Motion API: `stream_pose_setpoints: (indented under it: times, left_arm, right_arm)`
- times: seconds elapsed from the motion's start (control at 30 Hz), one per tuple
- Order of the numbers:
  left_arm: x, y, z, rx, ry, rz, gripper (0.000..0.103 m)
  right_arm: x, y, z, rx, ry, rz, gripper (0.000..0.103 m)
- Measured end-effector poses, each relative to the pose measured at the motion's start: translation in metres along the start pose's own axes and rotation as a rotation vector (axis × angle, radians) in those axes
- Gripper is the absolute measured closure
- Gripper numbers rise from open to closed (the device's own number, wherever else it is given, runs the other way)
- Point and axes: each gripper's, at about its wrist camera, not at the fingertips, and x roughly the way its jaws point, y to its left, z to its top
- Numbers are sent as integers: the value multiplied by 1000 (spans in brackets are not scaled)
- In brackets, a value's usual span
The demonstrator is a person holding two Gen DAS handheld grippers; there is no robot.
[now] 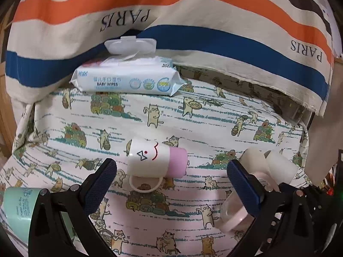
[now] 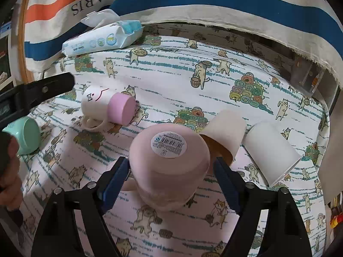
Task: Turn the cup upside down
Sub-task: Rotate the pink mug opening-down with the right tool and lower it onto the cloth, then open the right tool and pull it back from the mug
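Observation:
A pale pink cup (image 2: 169, 167) stands upside down on the cat-print cloth, its base with a barcode sticker facing up. My right gripper (image 2: 171, 169) straddles it, blue pads on either side; I cannot tell if they press it. The same cup (image 1: 233, 214) shows partly behind my left gripper's right finger. My left gripper (image 1: 171, 177) is open and empty, just short of a white mug with a drawn face and a pink bottom (image 1: 155, 160), which lies on its side, handle toward me. That mug (image 2: 107, 107) also shows in the right wrist view.
A mint green cup (image 2: 25, 136) lies at the left (image 1: 19, 207). Two paper cups lie on their sides at the right, one beige (image 2: 225, 132), one white (image 2: 270, 152). A pack of baby wipes (image 1: 128, 79) rests at the back against a striped PARIS cloth (image 1: 171, 21).

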Motion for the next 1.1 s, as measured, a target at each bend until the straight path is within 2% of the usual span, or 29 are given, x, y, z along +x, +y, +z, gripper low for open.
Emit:
stream_pose_setpoints:
  times: [0.13,0.3,0.43,0.53,0.67,0.83,1.1]
  left_arm:
    - [-2,-1,0,2,-15,-15,1]
    - [-8,-4,0,17,-53,-26,1]
    - [-22,-14,-1,69,-125,-58,1]
    - [-37,-23,-6,135,-190,-91,1]
    - [-52,-31,-15,187,-243,-125,1]
    - [-60,-29,-31,194,-319,-108,1]
    - [-45,-26,-48,169,-324,-76,1]
  right_arm:
    - [-2,-7,2,54,-18,31,20]
    - [-24,-21,-4,88,-135,0,15]
    - [-41,-42,-8,139,-212,-14,11]
    - [-52,-54,-10,154,-258,-18,2]
    - [-65,-60,-13,142,-350,-62,0]
    - [-57,-66,-20,199,-378,-47,0]
    - [-42,-61,-28,159,-387,-125,0]
